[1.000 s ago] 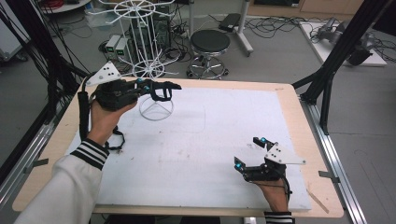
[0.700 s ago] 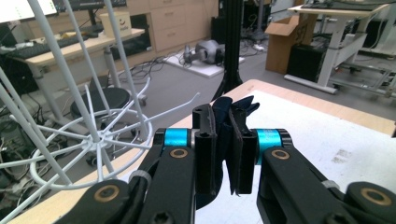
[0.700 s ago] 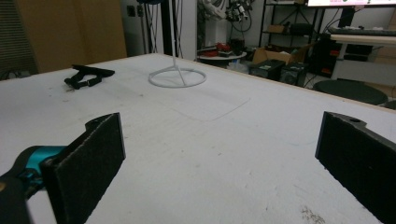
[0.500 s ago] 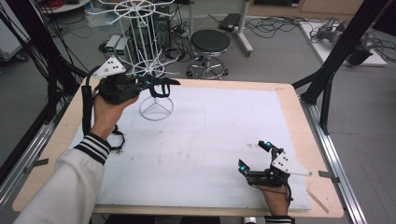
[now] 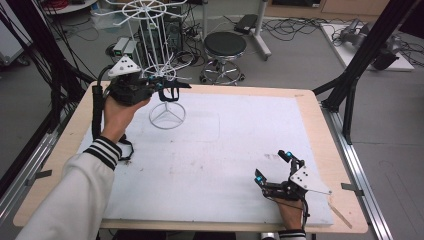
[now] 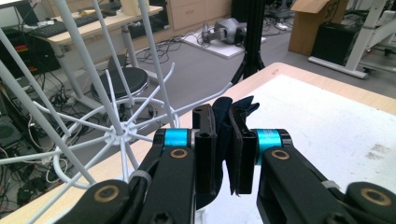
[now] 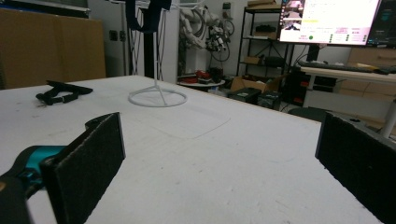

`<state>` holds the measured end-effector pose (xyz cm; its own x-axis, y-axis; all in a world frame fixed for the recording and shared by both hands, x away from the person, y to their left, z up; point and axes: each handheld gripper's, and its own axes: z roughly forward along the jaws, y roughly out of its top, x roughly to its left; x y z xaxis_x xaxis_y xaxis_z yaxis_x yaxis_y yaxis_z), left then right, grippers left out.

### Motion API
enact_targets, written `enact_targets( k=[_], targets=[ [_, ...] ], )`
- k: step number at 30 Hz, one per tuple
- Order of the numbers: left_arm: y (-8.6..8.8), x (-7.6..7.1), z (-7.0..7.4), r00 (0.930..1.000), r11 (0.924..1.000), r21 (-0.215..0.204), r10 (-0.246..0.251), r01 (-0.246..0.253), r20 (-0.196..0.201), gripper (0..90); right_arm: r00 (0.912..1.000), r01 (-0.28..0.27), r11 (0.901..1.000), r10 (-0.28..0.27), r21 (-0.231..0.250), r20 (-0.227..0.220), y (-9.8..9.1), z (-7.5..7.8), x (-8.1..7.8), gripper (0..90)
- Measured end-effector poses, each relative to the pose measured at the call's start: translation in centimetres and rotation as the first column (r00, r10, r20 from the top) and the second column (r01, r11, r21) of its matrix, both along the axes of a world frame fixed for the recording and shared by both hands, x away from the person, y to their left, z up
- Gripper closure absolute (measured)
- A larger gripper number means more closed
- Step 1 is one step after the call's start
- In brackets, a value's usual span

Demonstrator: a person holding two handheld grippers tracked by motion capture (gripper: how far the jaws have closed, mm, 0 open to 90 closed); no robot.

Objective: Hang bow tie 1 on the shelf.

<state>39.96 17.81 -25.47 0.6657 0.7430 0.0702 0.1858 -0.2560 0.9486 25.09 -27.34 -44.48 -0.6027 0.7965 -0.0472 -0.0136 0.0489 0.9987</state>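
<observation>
Grippers at a white-topped table (image 5: pixel 240 150), seen from the high view: the left gripper (image 5: pixel 172 89) is raised beside the upper part of a white wire stand (image 5: pixel 159 75), whose ring base sits on the white mat at the table's far left; its jaws are clamped on a dark piece of cloth (image 5: pixel 176 91) held just beside the stand's lower spokes. A striped cuff (image 5: pixel 104 151) shows on the sleeve of the arm behind it. The right gripper (image 5: pixel 274 167) rests low on the mat, well apart from the stand at the near right corner, its jaws spread wide with nothing between them. In the left gripper view, the two black jaws stand close together, pinching the dark blue cloth (image 6: pixel 227 135), which bunches up above and between the pads; the stand's white spokes (image 6: pixel 119 133) fan out just left of the jaws, near but not visibly touching the cloth. In the right gripper view, the right gripper (image 7: pixel 219 158) has its pads wide apart over bare mat, the stand's ring base (image 7: pixel 158 98) well beyond them, and a black strap (image 7: pixel 63 93) lies on the mat to the left of that base.
</observation>
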Motion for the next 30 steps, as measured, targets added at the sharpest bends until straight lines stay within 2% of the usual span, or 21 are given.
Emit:
enact_targets(
  k=[6,7,18,22,25,26,27,30],
  targets=[
    [-0.3,0.5,-0.1,0.9998,0.9998,0.010,0.016,-0.016,-0.011,82.4,0.9993,0.038,0.9993,-0.038,-0.008,-0.002,0.0,-0.7,0.3,0.6],
    [-0.2,0.6,-0.2,0.9996,0.9994,0.023,0.027,-0.027,-0.013,82.4,0.9993,0.036,0.9993,-0.036,-0.005,-0.001,0.0,-0.7,0.3,0.6],
    [-0.3,1.1,-0.6,0.9984,0.9986,0.015,0.051,-0.051,-0.023,81.8,0.9993,0.034,0.9994,-0.034,-0.005,-0.016,0.1,-0.8,0.3,0.6],
    [-0.3,1.2,-0.6,0.9980,0.9982,0.013,0.058,-0.058,-0.024,80.1,0.9995,0.031,0.9995,-0.031,-0.012,-0.006,0.1,-0.9,0.3,0.6],
    [-0.3,1.1,-0.5,0.9962,0.9964,-0.003,0.084,-0.084,-0.023,64.4,0.9996,0.027,0.9996,-0.027,-0.011,-0.011,0.1,-0.9,0.3,0.6],
    [-0.3,1.1,-0.4,0.9957,0.9959,-0.008,0.090,-0.091,-0.022,64.4,0.9996,0.027,0.9996,-0.027,-0.011,-0.011,0.1,-0.9,0.3,0.6],
    [-0.1,1.1,-0.4,0.9957,0.9958,-0.018,0.090,-0.090,-0.023,51.2,0.9995,0.030,0.9995,-0.030,-0.011,-0.007,0.1,-0.9,0.3,0.6],
    [0.0,0.9,-0.3,0.9970,0.9967,-0.026,0.076,-0.077,-0.015,34.5,0.9995,0.029,0.9995,-0.029,-0.011,-0.014,0.1,-0.9,0.3,0.6]
  ],
)
